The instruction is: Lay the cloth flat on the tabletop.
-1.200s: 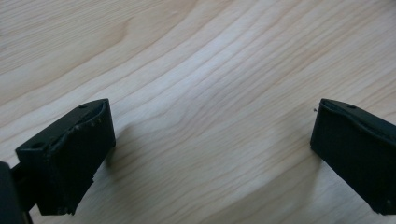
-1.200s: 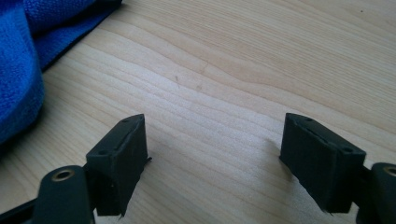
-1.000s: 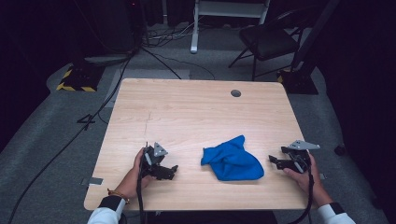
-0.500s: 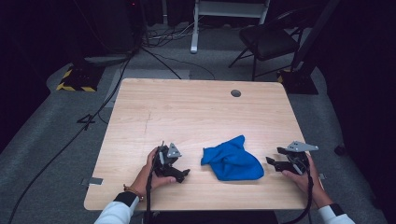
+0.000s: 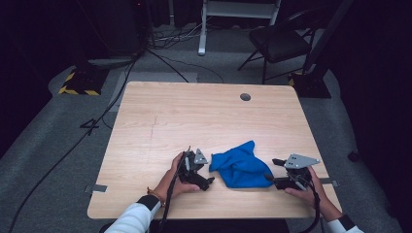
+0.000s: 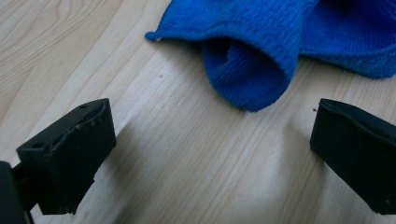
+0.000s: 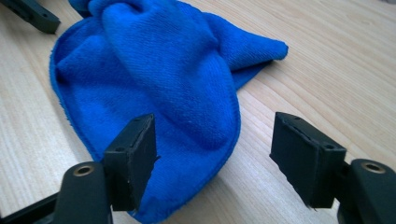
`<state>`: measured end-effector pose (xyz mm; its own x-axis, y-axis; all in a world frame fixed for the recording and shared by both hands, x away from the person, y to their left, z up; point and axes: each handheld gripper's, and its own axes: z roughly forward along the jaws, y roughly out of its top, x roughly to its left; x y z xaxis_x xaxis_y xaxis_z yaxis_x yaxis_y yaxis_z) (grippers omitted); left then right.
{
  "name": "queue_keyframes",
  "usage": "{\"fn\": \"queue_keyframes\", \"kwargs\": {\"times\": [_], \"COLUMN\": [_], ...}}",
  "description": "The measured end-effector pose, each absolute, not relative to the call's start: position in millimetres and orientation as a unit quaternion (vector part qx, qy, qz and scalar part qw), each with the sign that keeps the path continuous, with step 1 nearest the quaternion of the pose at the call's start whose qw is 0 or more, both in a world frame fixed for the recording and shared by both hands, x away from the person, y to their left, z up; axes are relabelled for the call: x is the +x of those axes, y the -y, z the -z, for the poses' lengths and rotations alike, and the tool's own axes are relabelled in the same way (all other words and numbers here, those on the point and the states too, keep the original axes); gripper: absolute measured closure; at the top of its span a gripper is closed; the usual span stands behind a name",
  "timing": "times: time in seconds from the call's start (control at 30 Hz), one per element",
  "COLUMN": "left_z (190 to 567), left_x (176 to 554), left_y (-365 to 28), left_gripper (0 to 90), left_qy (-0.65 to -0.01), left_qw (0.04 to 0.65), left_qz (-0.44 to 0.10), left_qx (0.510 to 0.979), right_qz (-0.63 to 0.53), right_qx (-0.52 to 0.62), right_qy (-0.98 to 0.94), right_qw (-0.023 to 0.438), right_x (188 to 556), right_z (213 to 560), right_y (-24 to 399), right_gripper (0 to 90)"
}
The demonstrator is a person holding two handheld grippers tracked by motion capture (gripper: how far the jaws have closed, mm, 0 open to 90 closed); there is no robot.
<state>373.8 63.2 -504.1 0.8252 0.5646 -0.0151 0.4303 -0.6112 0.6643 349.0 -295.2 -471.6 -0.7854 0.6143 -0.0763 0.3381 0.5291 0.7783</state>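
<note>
Two grippers: left gripper (image 5: 210,181) and right gripper (image 5: 270,176) flank the blue cloth (image 5: 240,166)
Cloth: crumpled on the wooden table (image 5: 194,116), near its front edge
Jaws: left spread wide, empty; right just been closing, cloth hem between, ungripped
Advice: pinch one layer at opposite corners; lift evenly

No text, label, brand or number can be read anywhere — only plain, unmarked surfaces.

Nubby blue terry cloth (image 7: 154,70), matt wood-grain table (image 5: 184,116)
</note>
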Motion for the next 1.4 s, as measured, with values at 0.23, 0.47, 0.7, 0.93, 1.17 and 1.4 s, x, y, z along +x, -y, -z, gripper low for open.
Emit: {"fn": "queue_keyframes", "kwargs": {"times": [0.23,0.47,0.7,0.93,1.17,1.4], "left_z": [502,501,501,499,491,488], "left_x": [374,376,376,375,378,376], "left_y": [-58,-56,-59,-63,-72,-81], "left_gripper": [16.5,44.6,68.1,75.5,75.9,76.7], "left_qy": [-0.269,-0.259,-0.248,-0.244,-0.249,-0.25], "left_qw": [0.36,0.376,0.383,0.377,0.383,0.379], "left_qz": [-0.102,-0.101,-0.089,-0.087,-0.084,-0.084], "left_qx": [0.887,0.884,0.885,0.889,0.885,0.887], "right_qz": [-0.381,-0.359,-0.346,-0.339,-0.333,-0.325], "right_qx": [0.268,0.269,0.275,0.287,0.318,0.343], "right_qy": [-0.869,-0.88,-0.884,-0.88,-0.868,-0.856], "right_qw": [0.165,0.156,0.153,0.168,0.188,0.209], "right_x": [348,352,356,359,364,368], "right_z": [478,486,490,489,487,485], "right_y": [291,292,297,303,313,321], "right_gripper": [35.2,45.2,73.0,82.5,84.5,84.4]}}
